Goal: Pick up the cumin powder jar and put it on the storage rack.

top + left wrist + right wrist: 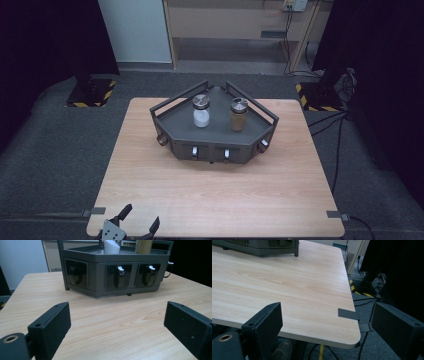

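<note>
Nothing looks handled yet: the white jar (201,118) and brown jar (238,119) stand upright on the grey rack (215,142) mid-table; the left gripper (136,223) and right gripper (325,322) gape wide, empty, well short of them.

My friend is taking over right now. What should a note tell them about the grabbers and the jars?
Left hand-held gripper: open, nothing between its jaws, low at the table's near edge, pointing at the grey rack.
Right hand-held gripper: open, nothing held, at the table's near right corner.
White jar and brown jar: upright side by side on top of the rack, apart, metal lids on.
Done: nothing that shows; both jars untouched.
Left: probably reach in and take a jar.
</note>
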Demonstrator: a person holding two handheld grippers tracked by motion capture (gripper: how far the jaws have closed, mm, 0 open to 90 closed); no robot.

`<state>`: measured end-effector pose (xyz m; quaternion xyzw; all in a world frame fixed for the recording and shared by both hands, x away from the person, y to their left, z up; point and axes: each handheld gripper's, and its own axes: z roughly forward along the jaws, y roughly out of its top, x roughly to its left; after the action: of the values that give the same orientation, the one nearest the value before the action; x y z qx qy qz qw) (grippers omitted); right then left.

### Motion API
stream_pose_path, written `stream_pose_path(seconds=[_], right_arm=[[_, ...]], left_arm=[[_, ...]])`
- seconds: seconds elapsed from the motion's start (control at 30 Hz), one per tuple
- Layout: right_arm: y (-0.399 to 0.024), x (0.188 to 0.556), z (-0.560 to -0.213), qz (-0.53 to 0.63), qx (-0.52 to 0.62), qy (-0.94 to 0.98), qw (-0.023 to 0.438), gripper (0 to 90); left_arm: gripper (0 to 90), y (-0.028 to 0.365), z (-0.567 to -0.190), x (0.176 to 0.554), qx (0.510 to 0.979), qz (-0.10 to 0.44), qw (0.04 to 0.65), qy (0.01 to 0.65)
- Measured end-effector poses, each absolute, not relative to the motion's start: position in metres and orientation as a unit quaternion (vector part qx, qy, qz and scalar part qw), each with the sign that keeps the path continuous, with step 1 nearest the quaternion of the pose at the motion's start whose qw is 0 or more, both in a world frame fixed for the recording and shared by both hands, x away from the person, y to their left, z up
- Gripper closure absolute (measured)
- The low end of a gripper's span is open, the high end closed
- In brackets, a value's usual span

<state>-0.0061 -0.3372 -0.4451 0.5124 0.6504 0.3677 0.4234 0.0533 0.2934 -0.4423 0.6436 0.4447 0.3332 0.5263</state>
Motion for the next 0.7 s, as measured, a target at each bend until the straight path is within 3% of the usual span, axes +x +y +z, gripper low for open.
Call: stream_pose_path(seconds=[0.7], right_arm=[[-0.3370,-0.0066,-0.4457,0.365,0.511,0.652,0.426,9.7]], left_arm=[[6.1,0.2934,-0.4423,0.0534,0.642,0.336,0.526,0.445]])
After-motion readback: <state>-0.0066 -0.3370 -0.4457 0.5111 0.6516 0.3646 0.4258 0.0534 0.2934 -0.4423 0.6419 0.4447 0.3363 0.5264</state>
